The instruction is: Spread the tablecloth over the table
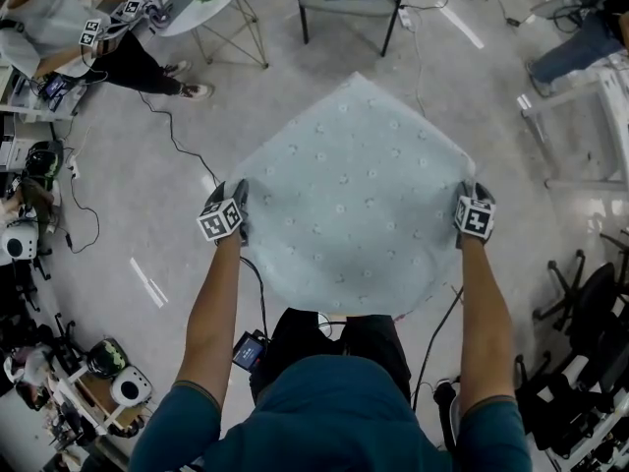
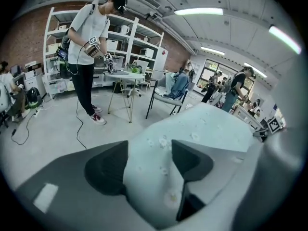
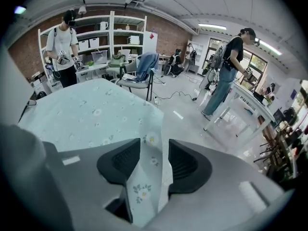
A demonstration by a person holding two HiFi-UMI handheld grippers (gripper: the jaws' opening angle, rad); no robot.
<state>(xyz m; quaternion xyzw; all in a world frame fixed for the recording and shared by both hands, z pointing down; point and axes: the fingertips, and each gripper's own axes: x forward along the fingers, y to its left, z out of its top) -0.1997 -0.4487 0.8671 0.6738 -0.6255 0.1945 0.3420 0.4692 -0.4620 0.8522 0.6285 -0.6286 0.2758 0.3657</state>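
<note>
Cloth down, grip let go: I judge the spreading itself nearly done, and the step in hand is the release; one cloth [image 1: 354, 185], pale with small flowers, lies flat between my two tools and runs away ahead of them; its far corner points off from both, and its near part sags toward my legs. The surface I take to be under it is wholly covered, so I cannot check its edges.

At the cloth's left corner sits my left tool [image 1: 234, 193]; its jaws stand well apart, and the corner lies slack in the gap, not pinched. At the opposite corner sits my right tool [image 1: 470, 193]; its jaws are wide, and a fold of cloth hangs loose between them, clear of one pad. Neither tool has hold of anything.

The next move, as I read it, calls for both tools to come straight back off their corners without snagging the hem or dragging the cloth askew; after that comes a look at the overhang on each side, since the near part seems to hang lower than the rest and may want a light tug.

The count: one cloth; two tools, one at each side corner; one chair [image 1: 349, 3] ahead of both tools, beyond the far corner; one other person [image 1: 54, 23] ahead and left of the left tool, also carrying marker cubes.
</note>
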